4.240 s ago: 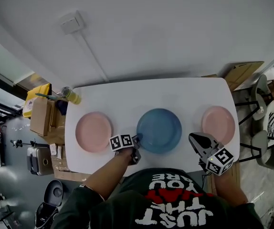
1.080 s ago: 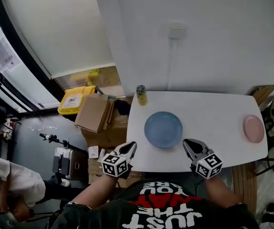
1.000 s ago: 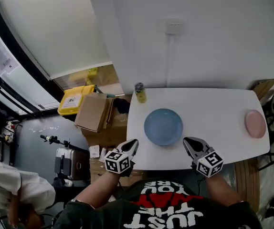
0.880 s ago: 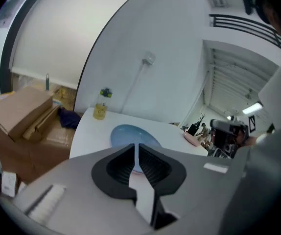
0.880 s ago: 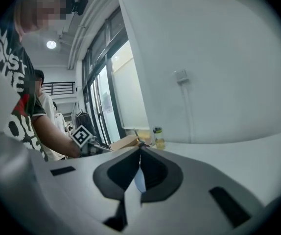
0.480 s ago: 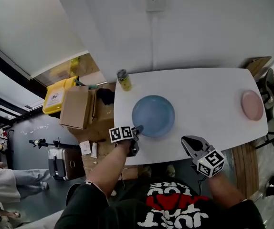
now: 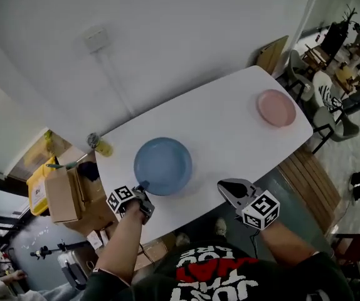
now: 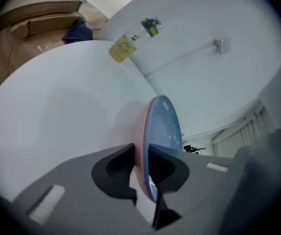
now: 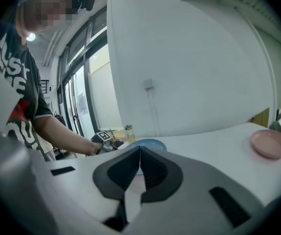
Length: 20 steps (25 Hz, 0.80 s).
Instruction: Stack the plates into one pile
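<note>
A blue plate [image 7: 163,165] lies on a pink plate [image 8: 139,131] at the left of the white table [image 7: 224,130]; in the head view only the blue one shows. My left gripper [image 7: 143,185] is at the pair's near rim, its jaws closing with both rims between the pads [image 8: 141,153]. A second pink plate [image 7: 276,107] sits alone near the table's far right corner [image 9: 270,143]. My right gripper [image 7: 225,185] hovers at the near table edge, shut and empty [image 9: 139,153], with the blue plate [image 9: 148,143] just beyond it.
A yellow-labelled bottle [image 7: 96,143] stands at the table's left corner [image 8: 126,45]. Cardboard boxes [image 7: 61,193] sit on the floor left of the table. Chairs [image 7: 321,86] stand past the right end, and a wooden slatted bench [image 7: 305,174] lies under it.
My left gripper went from outside the table edge forward to the stacked plates' near rim and took it between its jaws. The right gripper stayed put. The head view swung.
</note>
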{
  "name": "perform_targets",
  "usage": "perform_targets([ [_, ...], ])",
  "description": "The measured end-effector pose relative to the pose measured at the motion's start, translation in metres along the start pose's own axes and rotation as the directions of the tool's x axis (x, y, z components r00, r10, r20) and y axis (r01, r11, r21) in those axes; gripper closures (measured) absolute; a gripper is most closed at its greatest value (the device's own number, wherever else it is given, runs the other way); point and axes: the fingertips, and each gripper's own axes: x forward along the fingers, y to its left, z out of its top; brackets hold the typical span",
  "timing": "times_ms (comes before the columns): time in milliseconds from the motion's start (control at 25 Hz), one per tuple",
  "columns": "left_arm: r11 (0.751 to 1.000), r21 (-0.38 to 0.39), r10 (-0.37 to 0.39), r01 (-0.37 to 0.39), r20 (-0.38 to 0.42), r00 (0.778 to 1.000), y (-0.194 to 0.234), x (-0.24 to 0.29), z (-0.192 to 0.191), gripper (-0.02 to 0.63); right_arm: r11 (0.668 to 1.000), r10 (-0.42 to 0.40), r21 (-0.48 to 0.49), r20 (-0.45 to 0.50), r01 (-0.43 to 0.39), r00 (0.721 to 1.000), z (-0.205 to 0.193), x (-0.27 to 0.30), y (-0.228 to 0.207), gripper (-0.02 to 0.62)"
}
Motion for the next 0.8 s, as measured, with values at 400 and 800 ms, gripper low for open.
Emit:
perform_targets([
  [400,0.970,0.175,-0.144,0.168,-0.142,0.979,-0.252,0.180,-0.069,0.546,0.965,-0.263,0.038,0.158,0.260,0.952,0.031,-0.151,-0.134,0.588],
  [800,0.944,0.263,-0.119,0.198,-0.287,0.950,-0.408,0.370,-0.204,0.545,0.789,-0.614,0.138,0.151,0.599,0.775,-0.012,-0.321,-0.239,0.589],
])
